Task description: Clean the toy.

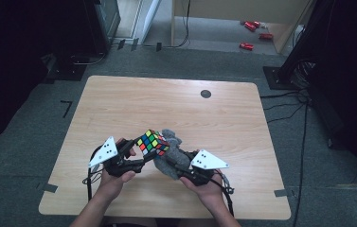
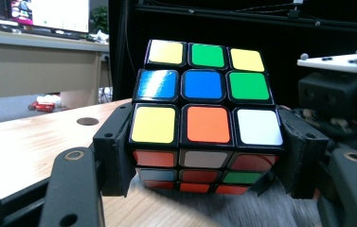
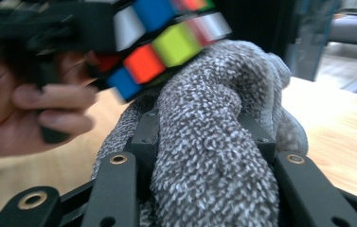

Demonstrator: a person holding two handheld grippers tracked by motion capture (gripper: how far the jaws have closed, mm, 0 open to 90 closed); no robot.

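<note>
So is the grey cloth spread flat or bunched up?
Bunched up. The grey cloth is a thick wad squeezed in the right tool, pressed against the puzzle cube.

Multicoloured puzzle cube [image 2: 203, 118]; speckled grey-and-white cloth [image 3: 214, 156]; pale wood-grain table [image 1: 176, 104].

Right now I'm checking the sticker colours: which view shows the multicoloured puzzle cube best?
The left gripper view: the multicoloured puzzle cube sits sharp and close between the left gripper jaws, two faces readable. The high view shows it small, touching the grey knitted cloth. The right gripper view shows it blurred above the cloth.
</note>
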